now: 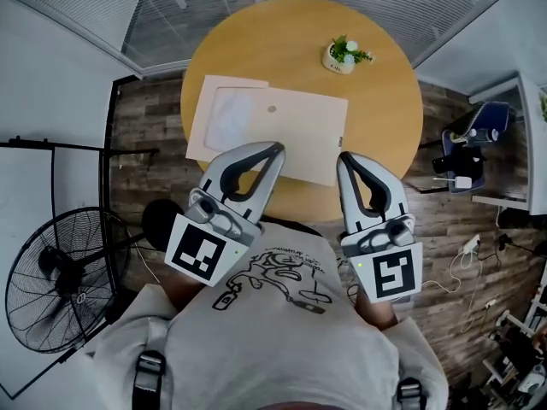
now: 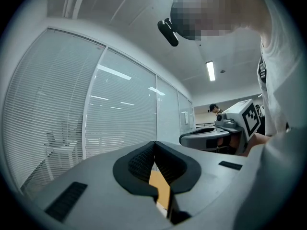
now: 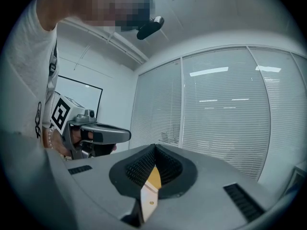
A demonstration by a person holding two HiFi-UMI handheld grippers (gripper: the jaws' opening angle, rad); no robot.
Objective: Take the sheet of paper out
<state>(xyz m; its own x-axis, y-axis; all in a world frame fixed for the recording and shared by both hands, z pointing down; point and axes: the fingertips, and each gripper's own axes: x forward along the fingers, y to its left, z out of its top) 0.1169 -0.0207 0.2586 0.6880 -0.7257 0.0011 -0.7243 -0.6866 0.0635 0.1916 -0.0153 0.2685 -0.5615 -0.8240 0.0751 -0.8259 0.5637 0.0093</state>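
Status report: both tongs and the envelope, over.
Left tongs shut, empty. Right tongs shut, empty. Envelope flat on table, flap open, not gripped. Potted plant far side, not in the way.

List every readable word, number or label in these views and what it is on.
On the shirt: lettering round the drawing, too small to read.
On the envelope: tiny mark at its right edge, unreadable.
On the left tool and right tool: square code markers, no words.
Nothing legible anywhere.
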